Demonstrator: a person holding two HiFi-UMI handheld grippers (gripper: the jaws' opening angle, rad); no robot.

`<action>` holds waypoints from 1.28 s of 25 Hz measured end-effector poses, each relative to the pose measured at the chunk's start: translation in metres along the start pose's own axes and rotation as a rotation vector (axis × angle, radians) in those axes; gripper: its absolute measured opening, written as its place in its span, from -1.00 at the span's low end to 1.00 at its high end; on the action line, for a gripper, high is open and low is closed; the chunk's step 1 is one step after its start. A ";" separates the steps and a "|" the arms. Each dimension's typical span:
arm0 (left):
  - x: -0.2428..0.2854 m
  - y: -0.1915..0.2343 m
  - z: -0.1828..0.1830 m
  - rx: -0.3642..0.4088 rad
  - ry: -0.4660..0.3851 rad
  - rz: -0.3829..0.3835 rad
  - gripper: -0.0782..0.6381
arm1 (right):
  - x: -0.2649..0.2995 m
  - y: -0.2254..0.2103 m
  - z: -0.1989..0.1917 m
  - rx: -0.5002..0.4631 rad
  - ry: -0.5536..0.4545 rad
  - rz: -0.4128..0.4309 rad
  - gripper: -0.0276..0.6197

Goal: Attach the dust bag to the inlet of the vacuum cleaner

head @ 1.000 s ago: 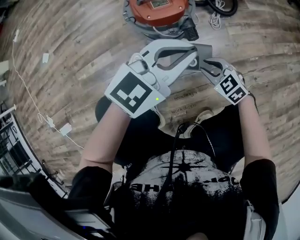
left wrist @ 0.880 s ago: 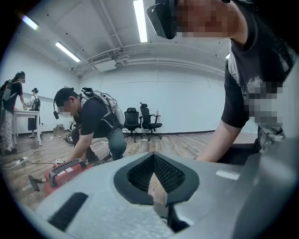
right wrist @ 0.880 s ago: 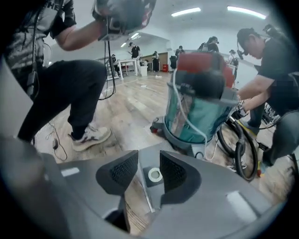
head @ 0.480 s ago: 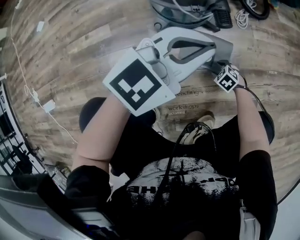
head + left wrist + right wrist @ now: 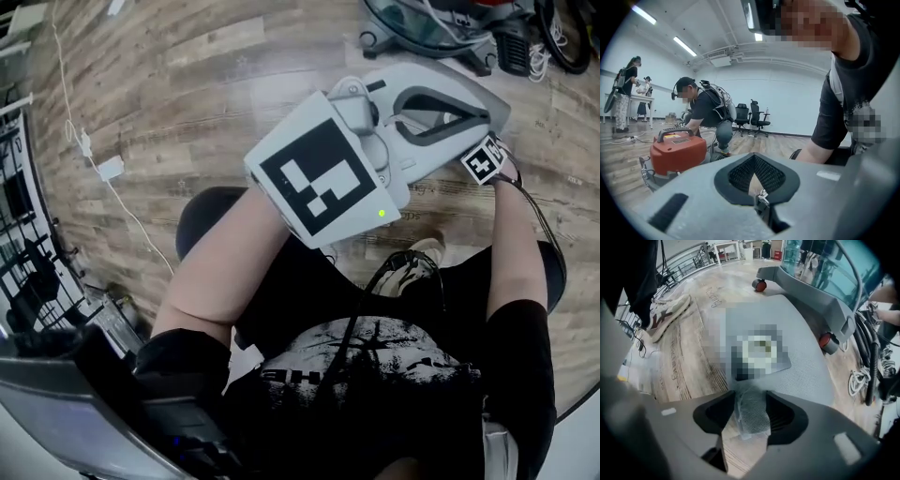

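Note:
The grey fabric dust bag (image 5: 801, 352) lies flat on the wood floor, its collar area hidden under a mosaic patch. My right gripper (image 5: 750, 416) points straight down over the bag's near edge. Its jaws are closing, a loose flap of the bag (image 5: 752, 413) hangs between them, and the pads do not press on it. In the head view only its marker cube (image 5: 487, 160) shows, beyond the left gripper. My left gripper (image 5: 754, 176) is held about level, shut with nothing in it. The vacuum cleaner's red top (image 5: 677, 152) is to its left, and the wheeled grey base (image 5: 811, 284) stands just beyond the bag.
A black hose and a coiled white cord (image 5: 857, 376) lie right of the vacuum. A white cable with an adapter (image 5: 108, 169) runs across the floor at left, near a metal rack (image 5: 19, 234). My shoe (image 5: 665, 315) is beside the bag. Other people and office chairs (image 5: 757, 119) stand farther off.
Both grippers have sunk toward the floor, the right one much farther, and it has tipped to point down. The left gripper now covers most of the right one in the head view.

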State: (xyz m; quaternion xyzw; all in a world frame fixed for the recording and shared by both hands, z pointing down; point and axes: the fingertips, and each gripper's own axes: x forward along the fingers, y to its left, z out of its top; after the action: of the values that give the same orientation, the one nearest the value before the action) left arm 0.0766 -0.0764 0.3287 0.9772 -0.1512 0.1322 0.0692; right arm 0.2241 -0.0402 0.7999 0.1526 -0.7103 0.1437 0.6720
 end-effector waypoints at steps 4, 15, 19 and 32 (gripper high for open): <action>-0.003 0.003 -0.004 0.020 0.005 0.012 -0.78 | 0.007 0.001 0.003 -0.025 0.014 0.008 -0.30; 0.000 0.001 -0.011 0.013 0.017 -0.003 -0.78 | 0.003 0.010 0.003 -0.065 0.004 0.001 -0.81; 0.000 0.001 -0.010 0.023 0.018 -0.009 -0.78 | -0.017 0.002 0.012 -0.108 -0.015 -0.016 -0.84; 0.022 0.006 -0.003 0.036 0.049 -0.021 -0.78 | -0.138 -0.051 0.039 -0.254 -0.097 -0.086 -0.86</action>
State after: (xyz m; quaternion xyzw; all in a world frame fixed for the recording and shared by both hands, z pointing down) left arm 0.0938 -0.0876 0.3384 0.9762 -0.1369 0.1581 0.0566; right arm 0.2161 -0.0995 0.6603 0.1035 -0.7472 0.0160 0.6563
